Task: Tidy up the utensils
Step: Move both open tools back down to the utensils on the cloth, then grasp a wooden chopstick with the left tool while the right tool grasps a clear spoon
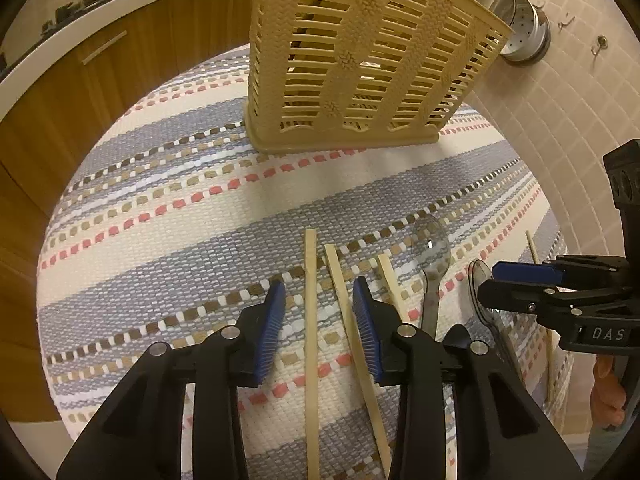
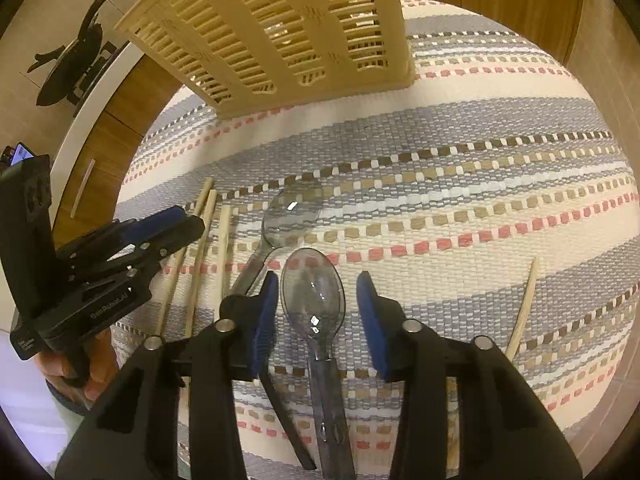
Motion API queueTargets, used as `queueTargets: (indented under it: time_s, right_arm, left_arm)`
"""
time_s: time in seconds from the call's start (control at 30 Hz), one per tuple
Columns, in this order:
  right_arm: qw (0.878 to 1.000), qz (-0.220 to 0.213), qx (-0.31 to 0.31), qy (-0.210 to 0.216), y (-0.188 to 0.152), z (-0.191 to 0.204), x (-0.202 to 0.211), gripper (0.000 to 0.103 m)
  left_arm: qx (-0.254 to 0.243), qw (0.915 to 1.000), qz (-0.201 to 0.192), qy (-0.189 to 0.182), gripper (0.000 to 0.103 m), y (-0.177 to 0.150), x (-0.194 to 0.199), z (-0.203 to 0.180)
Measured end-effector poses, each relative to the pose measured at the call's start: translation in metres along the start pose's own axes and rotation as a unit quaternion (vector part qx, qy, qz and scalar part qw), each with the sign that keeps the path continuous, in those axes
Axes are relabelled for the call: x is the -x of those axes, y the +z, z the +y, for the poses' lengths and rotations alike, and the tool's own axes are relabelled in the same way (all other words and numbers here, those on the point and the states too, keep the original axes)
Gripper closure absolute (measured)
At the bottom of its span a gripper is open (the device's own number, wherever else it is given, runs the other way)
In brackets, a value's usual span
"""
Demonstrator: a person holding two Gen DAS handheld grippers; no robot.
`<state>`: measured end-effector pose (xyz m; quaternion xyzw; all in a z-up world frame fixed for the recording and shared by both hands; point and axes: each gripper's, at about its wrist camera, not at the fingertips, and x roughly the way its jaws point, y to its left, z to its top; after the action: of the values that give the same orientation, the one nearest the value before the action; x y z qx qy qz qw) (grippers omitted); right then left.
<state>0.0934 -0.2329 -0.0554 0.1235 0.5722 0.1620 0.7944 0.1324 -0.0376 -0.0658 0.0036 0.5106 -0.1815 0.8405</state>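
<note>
A beige slatted utensil basket (image 1: 360,64) stands at the far side of a striped woven mat (image 1: 180,208); it also shows in the right wrist view (image 2: 288,28). My left gripper (image 1: 319,296) is open just above the mat, its jaws either side of two wooden chopsticks (image 1: 311,320). A third chopstick (image 1: 390,280) and a clear grey plastic spoon (image 1: 432,256) lie to its right. My right gripper (image 2: 317,292) is open, its jaws either side of another clear spoon (image 2: 314,300). The first spoon (image 2: 288,212) lies to the left of it.
A lone chopstick (image 2: 524,304) lies at the mat's right side. Wooden cabinets (image 1: 80,92) run on the left, a tiled wall (image 1: 560,112) with a hanging steel cup (image 1: 524,28) on the right. A dark utensil handle (image 2: 288,412) lies under my right gripper.
</note>
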Motion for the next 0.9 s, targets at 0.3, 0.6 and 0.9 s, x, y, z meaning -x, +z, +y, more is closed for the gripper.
queueTargets:
  time_s: [0.3,0.6,0.9]
  right_arm:
    - [1.000,0.003,0.015,-0.016,0.006,0.003,-0.008,0.067]
    - [1.000,-0.002,0.021,-0.021,0.009,0.003,-0.008,0.075]
    - [0.999,-0.028,0.008,-0.014,0.008,-0.011,0.013,0.075]
  left_arm:
    - [-0.007,0.9999,-0.006,0.011,0.071,0.003,-0.003,-0.008]
    - [-0.010,0.9999,-0.008,0.008,0.071,0.002,-0.005,-0.006]
    - [-0.018,0.9991,-0.012,0.035,0.086,0.004,-0.007,-0.012]
